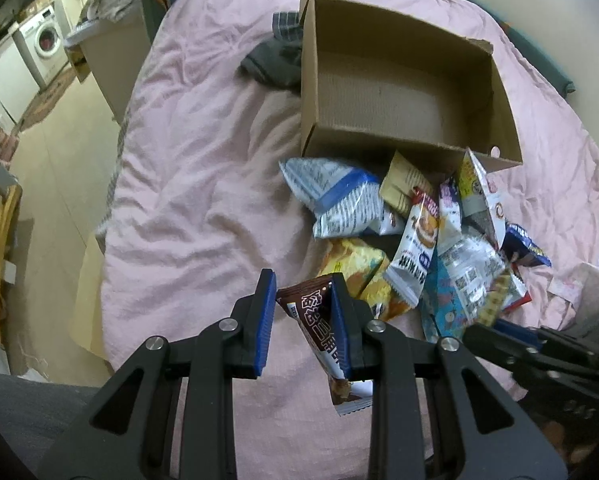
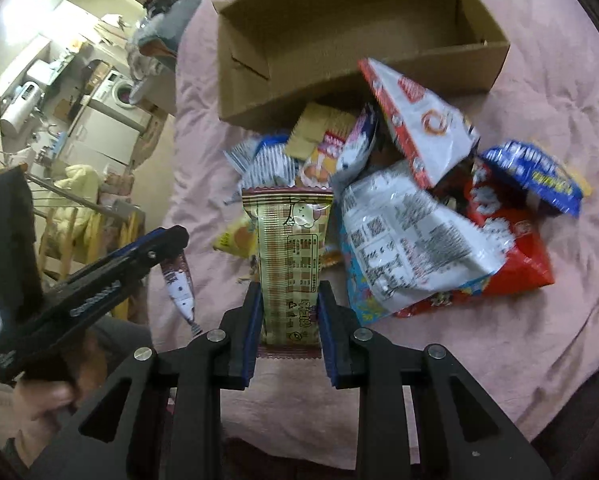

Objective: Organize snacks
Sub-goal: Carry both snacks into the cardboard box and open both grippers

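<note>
Two grippers each clamp a packet above the pink bedspread (image 1: 187, 152). From the left wrist, the left gripper (image 1: 303, 300) pinches a brown snack packet (image 1: 319, 332) near the snack pile (image 1: 439, 248) before the empty cardboard box (image 1: 399, 92). From the right wrist, the right gripper (image 2: 287, 308) grips a beige checked packet (image 2: 287, 256) upright.

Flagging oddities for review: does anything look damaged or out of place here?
The cardboard box has a ragged, torn rim at its far corner, and a dark garment lies against it on the pink bedcover.
</note>
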